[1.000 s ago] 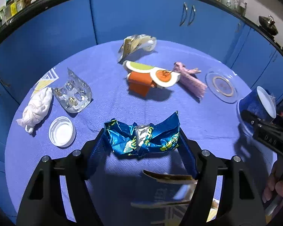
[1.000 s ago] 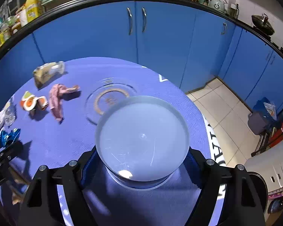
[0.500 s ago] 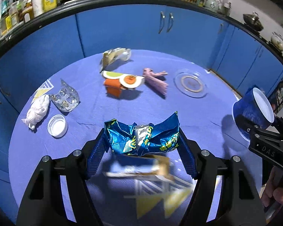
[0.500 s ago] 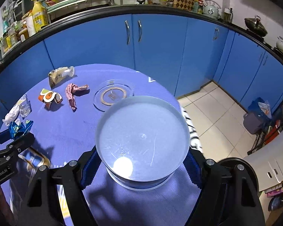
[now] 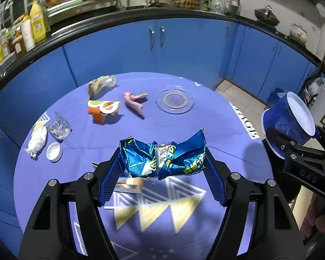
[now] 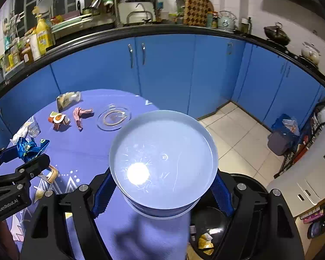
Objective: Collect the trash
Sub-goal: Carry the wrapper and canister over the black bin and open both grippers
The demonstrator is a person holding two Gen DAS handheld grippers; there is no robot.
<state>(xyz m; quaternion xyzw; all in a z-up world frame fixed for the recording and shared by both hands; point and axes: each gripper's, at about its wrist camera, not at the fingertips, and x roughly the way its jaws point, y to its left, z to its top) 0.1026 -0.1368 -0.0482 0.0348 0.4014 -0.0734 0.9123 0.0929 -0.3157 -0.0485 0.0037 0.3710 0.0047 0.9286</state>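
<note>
Blue cupboard doors [image 5: 156, 49] are running all around the kitchen, and a round table with a purple cloth [image 5: 216, 130] is sitting in front of them; the left gripper [image 5: 163, 162] is hanging above the cloth, and its two jaws are squeezing a shiny blue snack wrapper [image 5: 162, 159] between them; the wrapper is crumpled and is up in the air, not touching the table; the right gripper [image 6: 162, 186] is holding a blue paper cup [image 6: 163, 163] at the table's edge, with its jaws pressing on the cup's two sides; the cup is tipping forward so its white inside is showing; a black bin [image 6: 210, 223] is sitting on the floor below the cup, with some yellow scraps in it; more trash is lying on the cloth, well apart from the grippers; an orange carton [image 5: 103, 110] is lying near a pink scrap [image 5: 134, 101]; a beige packet [image 5: 100, 84] is lying farther back; a clear plate [image 5: 174, 101] is sitting to the right of the pink scrap; a white lid [image 5: 54, 151] is lying just beside a white tissue wad [image 5: 38, 138] and a clear pill pack [image 5: 59, 127].
</note>
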